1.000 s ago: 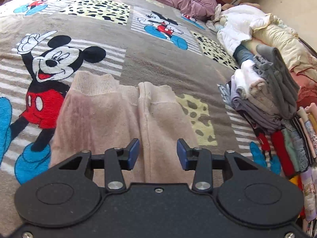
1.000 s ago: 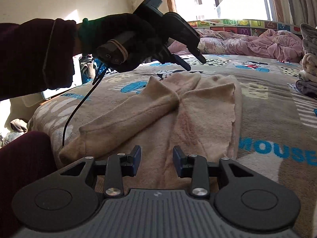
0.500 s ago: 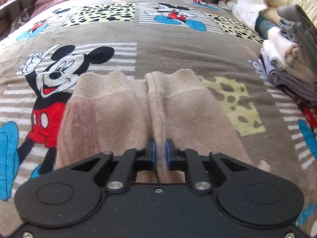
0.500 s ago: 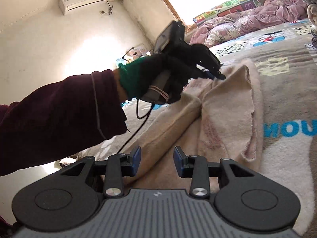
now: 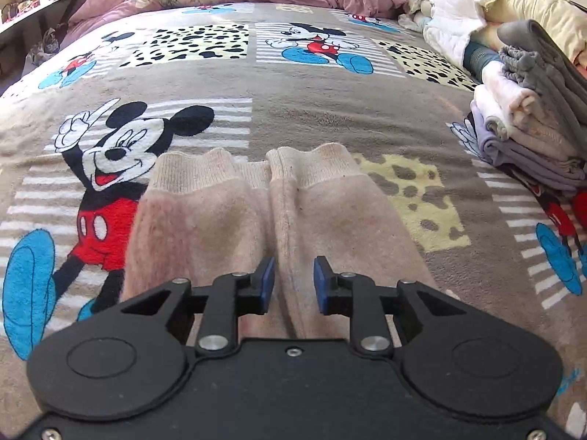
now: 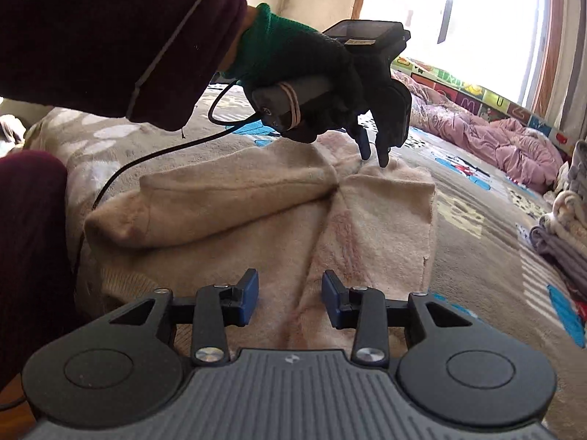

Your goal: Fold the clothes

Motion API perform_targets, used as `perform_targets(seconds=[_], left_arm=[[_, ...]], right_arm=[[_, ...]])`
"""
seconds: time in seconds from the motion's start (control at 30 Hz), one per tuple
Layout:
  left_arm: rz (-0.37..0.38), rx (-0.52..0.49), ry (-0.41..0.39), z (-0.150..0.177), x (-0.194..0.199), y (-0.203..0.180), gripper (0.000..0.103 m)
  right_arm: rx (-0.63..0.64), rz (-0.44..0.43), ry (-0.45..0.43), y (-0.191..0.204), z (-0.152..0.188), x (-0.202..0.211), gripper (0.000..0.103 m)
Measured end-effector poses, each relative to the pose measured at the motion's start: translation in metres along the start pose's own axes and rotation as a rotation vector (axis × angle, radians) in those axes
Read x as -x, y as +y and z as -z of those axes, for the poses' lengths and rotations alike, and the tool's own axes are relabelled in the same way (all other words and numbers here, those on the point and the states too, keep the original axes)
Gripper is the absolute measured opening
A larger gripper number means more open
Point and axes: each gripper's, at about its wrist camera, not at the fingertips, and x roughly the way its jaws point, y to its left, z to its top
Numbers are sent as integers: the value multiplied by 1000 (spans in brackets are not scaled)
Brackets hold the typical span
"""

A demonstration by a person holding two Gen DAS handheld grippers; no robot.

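Left wrist view shows the left gripper (image 5: 290,280), its 2 blue pads opening astride a raised seam of the fuzzy beige trousers (image 5: 227,220), ribbed cuffs beyond it on the plush cartoon blanket (image 5: 293,117), while the right gripper (image 6: 290,297) hangs open, empty, above the same fleece.

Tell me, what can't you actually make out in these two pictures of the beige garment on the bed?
- Beige garment: its near part is hidden behind the left gripper in the left wrist view.
- Garment's far edge: the gloved hand covers part of it in the right wrist view.
- Folded stack: cut off by the right edge.
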Motion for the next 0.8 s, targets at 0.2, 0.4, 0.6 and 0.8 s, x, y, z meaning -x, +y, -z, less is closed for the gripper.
perform_targets(seconds=[0.2,0.4,0.6,0.8], left_arm=[[130,130,15,62,76,-4,43],[129,259,75,109,63,-9,38],[110,312,-26,123,71,-19,8],[57,279,59,126,52,-13,17]], right_arm=[[-80,-18,-4,-16,2,5,40],[-188,-34,-9,-33,5,3,41],[-235,-64,-65,-39,7,11,42],[-260,-103,-129,-40,4,20,46]])
